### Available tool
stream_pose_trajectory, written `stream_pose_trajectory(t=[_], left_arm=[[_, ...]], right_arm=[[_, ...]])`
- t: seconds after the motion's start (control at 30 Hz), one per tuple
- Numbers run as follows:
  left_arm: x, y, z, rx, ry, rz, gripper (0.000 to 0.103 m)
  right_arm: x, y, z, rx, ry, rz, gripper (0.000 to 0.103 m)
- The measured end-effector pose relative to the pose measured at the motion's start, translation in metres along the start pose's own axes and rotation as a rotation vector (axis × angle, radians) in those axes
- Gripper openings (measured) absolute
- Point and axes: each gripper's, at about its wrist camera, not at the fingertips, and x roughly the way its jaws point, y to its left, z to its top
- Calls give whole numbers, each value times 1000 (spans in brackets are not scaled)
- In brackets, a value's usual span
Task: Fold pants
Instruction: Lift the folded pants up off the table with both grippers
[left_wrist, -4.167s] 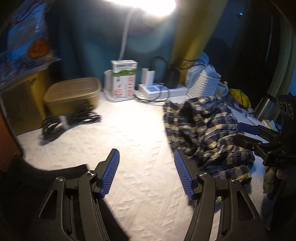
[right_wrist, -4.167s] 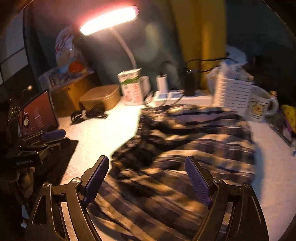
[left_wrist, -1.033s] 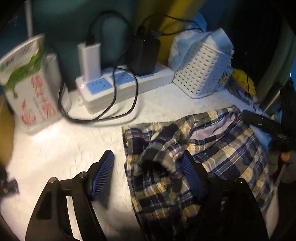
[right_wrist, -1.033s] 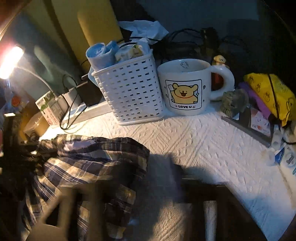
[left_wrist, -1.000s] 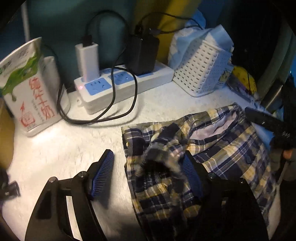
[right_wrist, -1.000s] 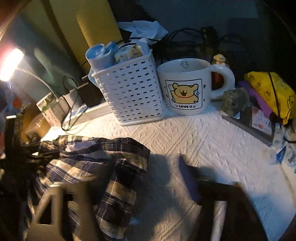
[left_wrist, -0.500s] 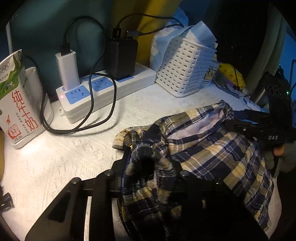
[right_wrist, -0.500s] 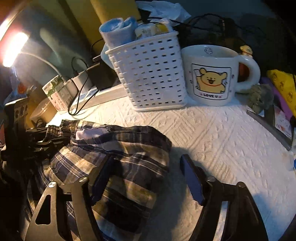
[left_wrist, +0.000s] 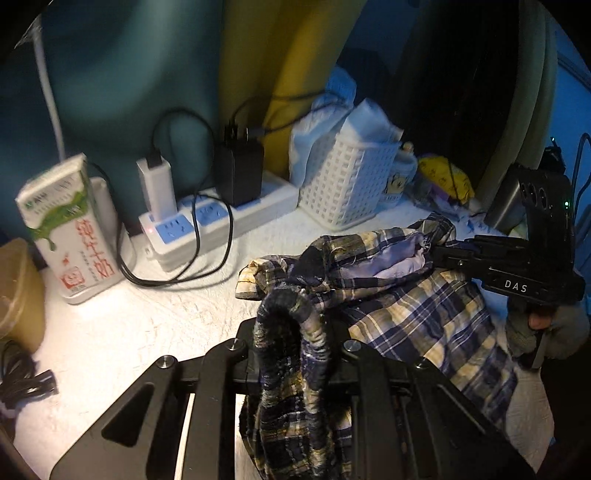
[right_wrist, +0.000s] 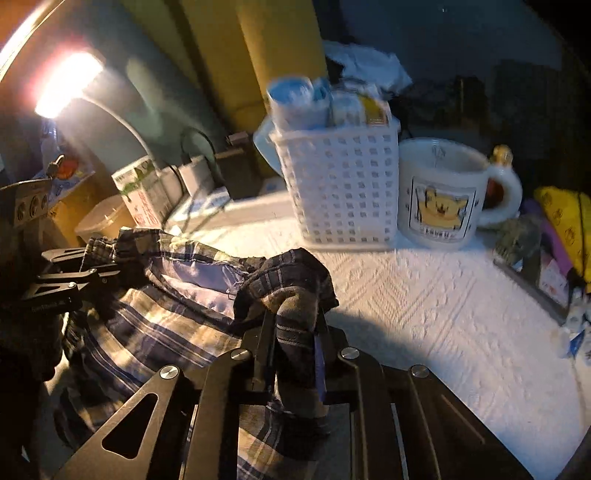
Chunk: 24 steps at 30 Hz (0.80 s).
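Observation:
The plaid pants (left_wrist: 417, 306) lie crumpled on the white textured tablecloth (left_wrist: 122, 332). In the left wrist view my left gripper (left_wrist: 291, 332) has a bunched fold of the waistband between its pads, and its jaws are closing on it. At the right of that view my right gripper (left_wrist: 443, 254) pinches the other end of the waistband, held by a gloved hand (left_wrist: 535, 328). The right wrist view shows the pants (right_wrist: 166, 321) with a dark fold squeezed in my right gripper (right_wrist: 295, 325), its jaws closing too. My left gripper (right_wrist: 92, 266) holds the far left corner.
Behind the pants stand a white power strip (left_wrist: 221, 218) with chargers and cables, a milk carton (left_wrist: 70, 225), a white slotted basket (left_wrist: 347, 184) and a bear mug (right_wrist: 439, 192). A lit desk lamp (right_wrist: 66, 81) glows at the left. Small clutter (right_wrist: 546, 258) lines the right edge.
Both grippers went from open around the waistband to pinched on it. The gripped ends have risen a little off the table and the cloth between them is pulled up.

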Motion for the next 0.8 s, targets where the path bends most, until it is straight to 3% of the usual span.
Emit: stream_pose_trajectory(t=[0.8], left_arm=[[-130,-39,-6,35,-274,78,18]], right_arm=[[-135,76,13,-119,-247,-39,15]])
